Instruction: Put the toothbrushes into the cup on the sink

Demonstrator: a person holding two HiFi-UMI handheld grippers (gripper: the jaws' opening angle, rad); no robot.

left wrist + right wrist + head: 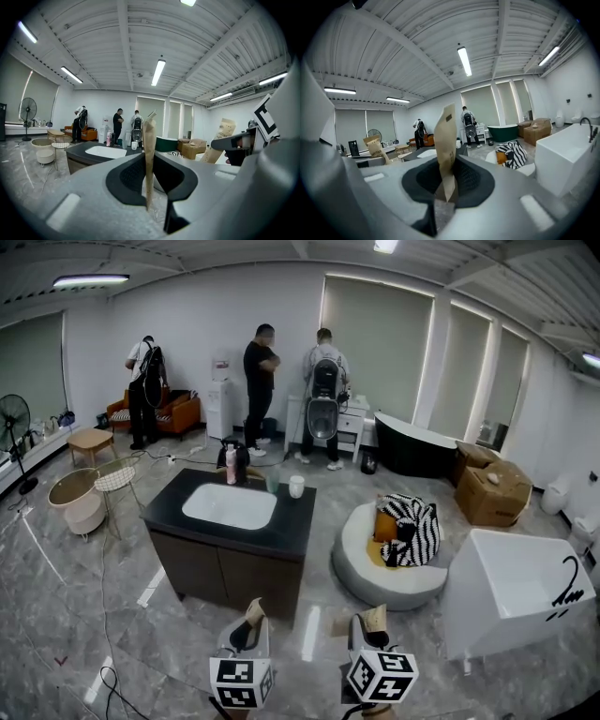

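Observation:
A black-topped vanity (292,526) with a white sink basin (230,505) stands ahead of me in the head view. A white cup (296,486) stands at the counter's far edge, beside a clear tumbler (272,482). At the bottom of that view, my left gripper (246,634) is shut on a toothbrush in a brown paper packet (253,613). My right gripper (368,629) is shut on a second packet (373,617). Both are well short of the vanity. Each gripper view shows its own packet upright between the pads: the left gripper's packet (149,150) and the right gripper's packet (447,145).
A pink bottle (231,465) and a dark item stand behind the basin. A round grey seat with a striped cushion (411,529) and a white bathtub (516,587) lie to the right. Round side tables (80,498) and floor cables are at the left. Three people stand at the back wall.

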